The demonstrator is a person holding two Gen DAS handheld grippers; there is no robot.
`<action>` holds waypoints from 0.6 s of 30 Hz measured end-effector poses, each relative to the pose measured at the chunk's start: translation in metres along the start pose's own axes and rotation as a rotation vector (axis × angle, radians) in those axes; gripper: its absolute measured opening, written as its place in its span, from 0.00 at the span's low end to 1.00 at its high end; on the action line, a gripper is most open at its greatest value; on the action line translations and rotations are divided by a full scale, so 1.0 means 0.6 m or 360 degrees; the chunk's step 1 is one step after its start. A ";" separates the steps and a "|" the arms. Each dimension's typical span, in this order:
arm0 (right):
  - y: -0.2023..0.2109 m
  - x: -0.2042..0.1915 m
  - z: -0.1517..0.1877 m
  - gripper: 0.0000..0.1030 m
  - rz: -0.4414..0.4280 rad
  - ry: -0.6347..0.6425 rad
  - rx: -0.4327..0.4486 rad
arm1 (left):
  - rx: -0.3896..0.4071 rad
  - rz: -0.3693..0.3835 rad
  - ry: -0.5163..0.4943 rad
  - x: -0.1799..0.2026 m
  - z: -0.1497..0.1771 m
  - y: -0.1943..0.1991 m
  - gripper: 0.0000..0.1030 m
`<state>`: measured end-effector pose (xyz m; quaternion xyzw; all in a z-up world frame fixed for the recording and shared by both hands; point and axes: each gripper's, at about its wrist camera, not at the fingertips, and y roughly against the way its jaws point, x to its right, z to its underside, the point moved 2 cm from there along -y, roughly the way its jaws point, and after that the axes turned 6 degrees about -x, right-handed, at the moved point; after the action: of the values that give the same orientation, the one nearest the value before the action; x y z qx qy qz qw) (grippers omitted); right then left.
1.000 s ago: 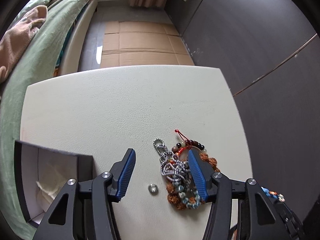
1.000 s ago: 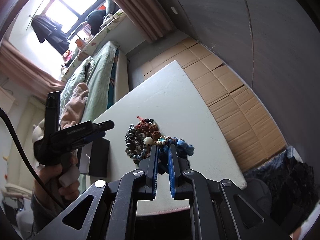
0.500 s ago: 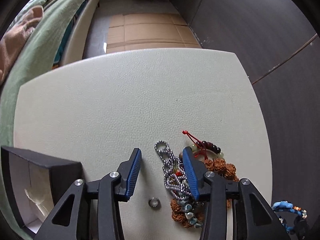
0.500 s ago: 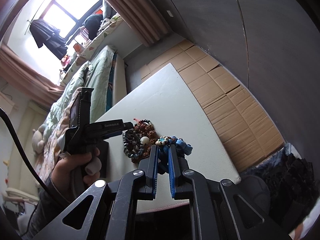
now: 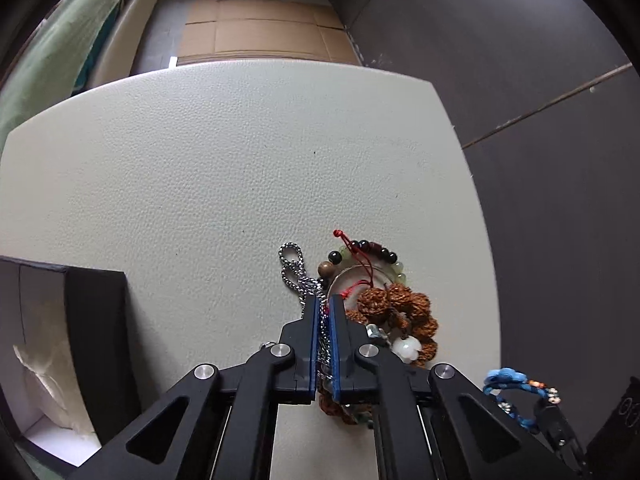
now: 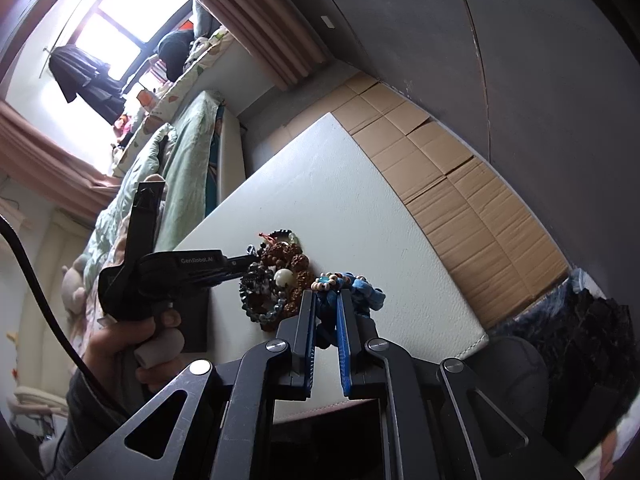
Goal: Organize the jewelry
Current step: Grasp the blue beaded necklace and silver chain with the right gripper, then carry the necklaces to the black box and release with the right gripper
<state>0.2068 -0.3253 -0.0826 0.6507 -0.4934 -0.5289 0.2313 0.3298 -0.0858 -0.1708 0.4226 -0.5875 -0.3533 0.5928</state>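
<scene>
Silver chain [image 5: 294,274], one strand, is clamped between the pads of the left hand-held gripper [image 5: 324,302], its loops trailing toward 11 o'clock on the white tabletop [image 5: 224,168]. One heap of beaded bracelets [image 5: 394,310] lies just at 3 o'clock of the pads. One black open box [image 5: 94,320] sits at 9 o'clock. The right hand-held gripper [image 6: 326,300] stands narrow, pinching one blue bracelet [image 6: 362,290].

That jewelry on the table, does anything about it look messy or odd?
Yes. The silver chain, brown seed beads and a dark bead bracelet lie tangled in one heap near the white table edge, not sorted. The left tool pinches the chain.
</scene>
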 end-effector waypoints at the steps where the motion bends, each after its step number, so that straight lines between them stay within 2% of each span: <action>1: 0.001 0.002 -0.001 0.11 0.0001 -0.0003 0.0002 | 0.0019 0.0017 0.0001 -0.002 -0.001 0.009 0.04; 8: -0.001 -0.007 -0.002 0.11 -0.0007 0.0007 0.0007 | 0.0146 0.0089 -0.0050 0.003 0.000 0.092 0.04; 18: -0.004 -0.070 -0.016 0.11 -0.0088 0.0120 0.0030 | 0.0416 0.0183 -0.0199 0.019 0.027 0.268 0.04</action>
<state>0.2187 -0.2894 -0.0623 0.6857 -0.4710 -0.5055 0.2289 0.3020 -0.0344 -0.0199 0.4390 -0.6876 -0.2648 0.5142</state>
